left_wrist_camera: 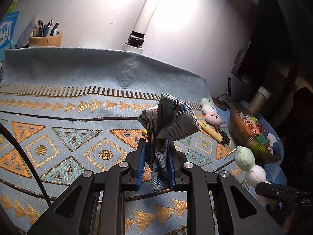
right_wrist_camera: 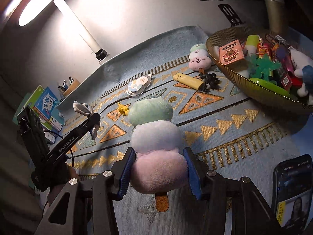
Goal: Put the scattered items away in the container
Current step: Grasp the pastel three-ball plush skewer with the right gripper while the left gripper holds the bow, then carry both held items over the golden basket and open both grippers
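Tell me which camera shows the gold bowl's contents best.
The right wrist view: it looks into the gold bowl, showing the items in it. The left wrist view shows the bowl mostly side-on at the right.

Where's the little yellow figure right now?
In the right wrist view, the yellow figure lies on the patterned cloth, left of center, just left of the held dango plush.

Both grippers: matte black linkage arms, round silver screws at pivots, blue ribbed pads on fingers (left_wrist_camera: 141, 164). Left gripper (right_wrist_camera: 92, 117) side lettered "GenRobot.AI" in white; thin black cable (left_wrist_camera: 23, 156) trails.
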Tool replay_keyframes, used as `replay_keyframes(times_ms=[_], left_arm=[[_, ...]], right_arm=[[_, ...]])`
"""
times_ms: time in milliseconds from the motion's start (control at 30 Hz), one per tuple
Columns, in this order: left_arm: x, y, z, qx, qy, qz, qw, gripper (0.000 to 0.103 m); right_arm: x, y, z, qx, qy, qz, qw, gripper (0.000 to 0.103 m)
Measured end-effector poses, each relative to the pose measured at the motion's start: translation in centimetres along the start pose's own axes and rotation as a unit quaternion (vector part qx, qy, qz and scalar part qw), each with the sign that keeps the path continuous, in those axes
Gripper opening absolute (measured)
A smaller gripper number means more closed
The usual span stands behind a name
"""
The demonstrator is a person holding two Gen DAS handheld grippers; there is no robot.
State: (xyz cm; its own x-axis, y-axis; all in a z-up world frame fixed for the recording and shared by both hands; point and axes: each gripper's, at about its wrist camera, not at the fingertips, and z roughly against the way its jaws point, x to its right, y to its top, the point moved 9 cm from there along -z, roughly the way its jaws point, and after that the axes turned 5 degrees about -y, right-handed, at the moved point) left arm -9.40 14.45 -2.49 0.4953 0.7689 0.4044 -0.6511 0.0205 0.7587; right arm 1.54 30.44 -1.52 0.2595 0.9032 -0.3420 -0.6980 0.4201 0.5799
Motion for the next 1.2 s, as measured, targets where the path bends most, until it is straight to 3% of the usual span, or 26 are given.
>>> replay_keyframes(times_ms=[167,333,500,733,900,1200], left_arm=[[-1.2,-0.3,-0.6,-0.014,0.001,0.033,0.9994,0.017],[-1.3,-0.4,-0.9,-0.022,0.002,0.033,0.9992,0.017],[-1.7,-0.7,-1.4,-0.036,0.005,0.042,0.9984,0.018],[-0.7,-0.9,-1.4,-0.041,0.022,0.021,0.9987,0.017],[3.9,-0.4,-1.0,-0.045,-0.014,0.014,0.9988,0.017],[17.4,2.9,-1.6,-0.038,-0.108,-0.07,0.9909,0.017]], right_arm=[[0.0,-0.7,1.4,0.006,0.022,0.005,1.0,0.049],[-0.7,-1.4,2.6,0.021,0.026,0.024,0.999,0.049],[0.0,-1.6,3.5,0.011,0.046,-0.002,0.999,0.049],[1.3,-1.0,8.7,0.064,0.053,-0.013,0.996,0.049],[3.8,-0.1,11.6,0.09,0.054,-0.04,0.994,0.049],[9.4,1.6,14.6,0.122,0.043,-0.092,0.987,0.049]])
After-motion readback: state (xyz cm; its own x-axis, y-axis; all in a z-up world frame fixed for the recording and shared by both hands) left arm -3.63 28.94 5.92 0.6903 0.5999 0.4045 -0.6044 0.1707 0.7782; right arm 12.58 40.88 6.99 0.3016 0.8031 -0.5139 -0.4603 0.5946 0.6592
